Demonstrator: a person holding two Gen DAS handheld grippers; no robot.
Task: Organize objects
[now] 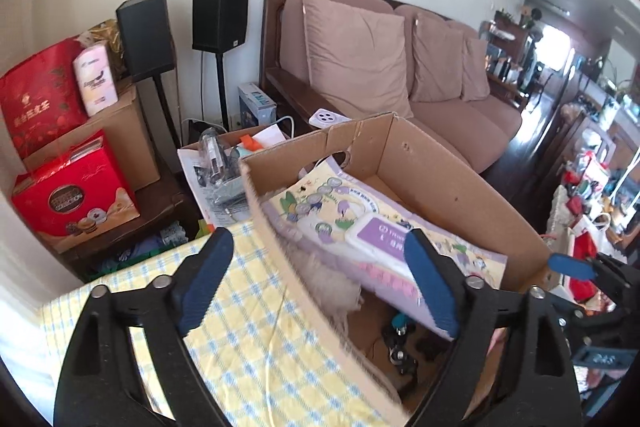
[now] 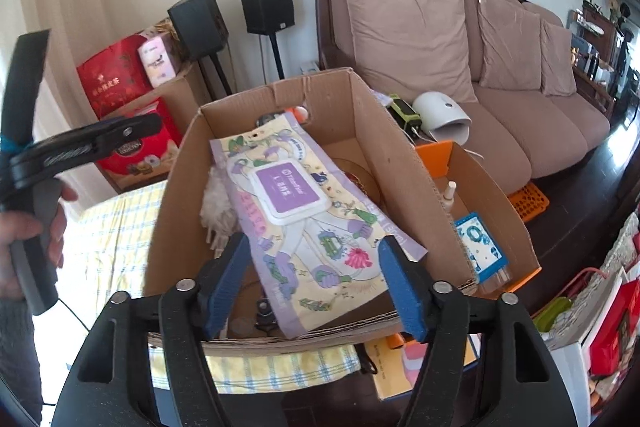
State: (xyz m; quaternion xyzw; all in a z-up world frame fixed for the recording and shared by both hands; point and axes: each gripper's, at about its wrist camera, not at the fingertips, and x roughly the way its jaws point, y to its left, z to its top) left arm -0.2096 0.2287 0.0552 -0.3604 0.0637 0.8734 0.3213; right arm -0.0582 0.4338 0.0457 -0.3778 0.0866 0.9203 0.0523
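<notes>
An open cardboard box (image 2: 372,131) stands on the yellow checked tablecloth (image 1: 248,327). In it lies a flat purple-and-yellow pack of wet wipes (image 2: 296,211) with a purple lid, resting tilted over a white fluffy cloth (image 2: 216,203) and small dark items on the box floor. My right gripper (image 2: 314,285) hovers open over the near end of the pack, pads clear of it. My left gripper (image 1: 320,283) is open over the box's left wall, nothing in it. A hand holds it at the left of the right wrist view.
A smaller cardboard box (image 2: 492,187) with a blue-and-white packet (image 2: 480,247) adjoins on the right, beside orange baskets. Behind are a pink sofa (image 2: 500,131) with a white domed device (image 2: 440,119), two black speakers (image 1: 220,19) and red gift boxes (image 1: 76,195).
</notes>
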